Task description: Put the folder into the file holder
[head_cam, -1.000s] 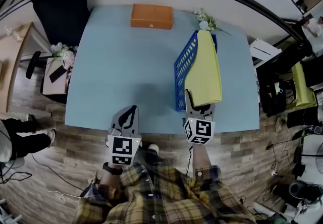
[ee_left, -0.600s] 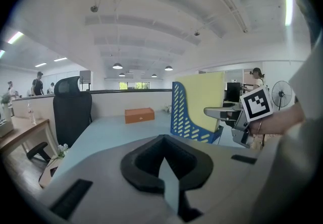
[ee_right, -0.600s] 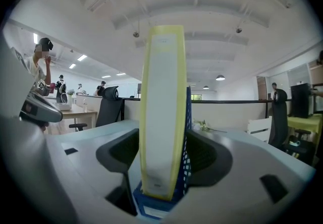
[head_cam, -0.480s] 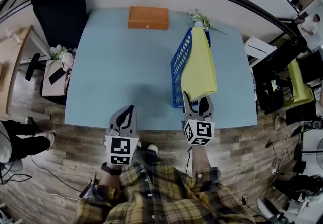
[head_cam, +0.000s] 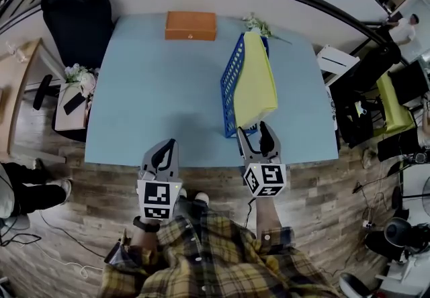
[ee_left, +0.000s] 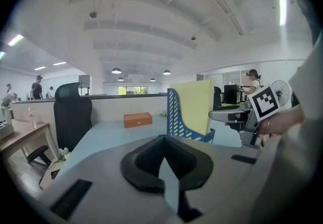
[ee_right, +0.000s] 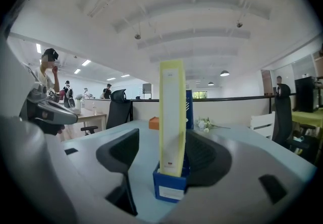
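folder: yellow folder (head_cam: pixel 255 85) stands on edge inside the blue holder (head_cam: pixel 230 82), leaning a little, just ahead of the right hand-held gripper (head_cam: pixel 252 130)
task state: folder looks already seated in the holder; little left to do
handling: judged light, thin and fairly stiff, with smooth covers that may slip; it could tip sideways in the wide slot
where to grip: the near upright edge or top corner, pads flat on both covers
right hand-held gripper: jaws spread wide and pinching nothing; the folder's near edge lines up between them, but the pads are clear of it
left hand-held gripper (head_cam: pixel 169 147): jaws pressed together, empty, at the table (head_cam: pixel 161 95) edge, well to the left of the holder
other: orange box (head_cam: pixel 191 25) far ahead, untouched
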The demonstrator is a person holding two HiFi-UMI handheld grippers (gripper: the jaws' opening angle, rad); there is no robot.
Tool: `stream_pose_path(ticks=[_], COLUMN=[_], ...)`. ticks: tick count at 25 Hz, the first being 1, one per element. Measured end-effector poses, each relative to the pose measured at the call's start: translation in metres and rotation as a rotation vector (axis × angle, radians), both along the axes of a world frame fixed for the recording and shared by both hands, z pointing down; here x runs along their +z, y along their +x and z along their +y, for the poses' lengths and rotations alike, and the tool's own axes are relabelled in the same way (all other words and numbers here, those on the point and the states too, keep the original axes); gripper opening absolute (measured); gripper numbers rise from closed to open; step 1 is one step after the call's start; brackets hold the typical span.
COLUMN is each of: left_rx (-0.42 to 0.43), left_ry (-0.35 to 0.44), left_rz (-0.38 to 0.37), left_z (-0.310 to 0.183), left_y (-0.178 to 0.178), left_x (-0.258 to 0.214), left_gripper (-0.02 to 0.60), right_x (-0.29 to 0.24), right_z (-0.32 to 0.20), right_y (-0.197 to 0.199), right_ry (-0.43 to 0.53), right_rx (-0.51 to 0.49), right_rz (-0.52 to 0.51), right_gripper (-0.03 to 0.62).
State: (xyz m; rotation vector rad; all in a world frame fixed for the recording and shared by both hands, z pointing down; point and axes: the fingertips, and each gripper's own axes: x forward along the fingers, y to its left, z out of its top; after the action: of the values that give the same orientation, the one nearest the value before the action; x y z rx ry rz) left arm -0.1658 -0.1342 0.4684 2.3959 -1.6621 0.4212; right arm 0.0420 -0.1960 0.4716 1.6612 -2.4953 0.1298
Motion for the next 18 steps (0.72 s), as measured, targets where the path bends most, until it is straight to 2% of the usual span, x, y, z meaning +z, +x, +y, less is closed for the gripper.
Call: stream_pose_path(ticks=[14, 18], left_rx=[0.013, 0.027], left_ry=[0.035, 0.044], left_rz=[0.022, 0.022], left_z=[0.028, 0.033], left_y=[0.005, 0.011], left_x=[-0.015, -0.019], left_gripper=[-0.009, -0.009], right_x=[-0.031, -0.04], right_z=[0.06, 0.075], right_y=[-0.006, -0.005], right_ry=[-0.013, -0.022], right_rx=[-0.113, -0.133], right_rz=[-0.042, -0.049], right_gripper=[0.27, 0.228])
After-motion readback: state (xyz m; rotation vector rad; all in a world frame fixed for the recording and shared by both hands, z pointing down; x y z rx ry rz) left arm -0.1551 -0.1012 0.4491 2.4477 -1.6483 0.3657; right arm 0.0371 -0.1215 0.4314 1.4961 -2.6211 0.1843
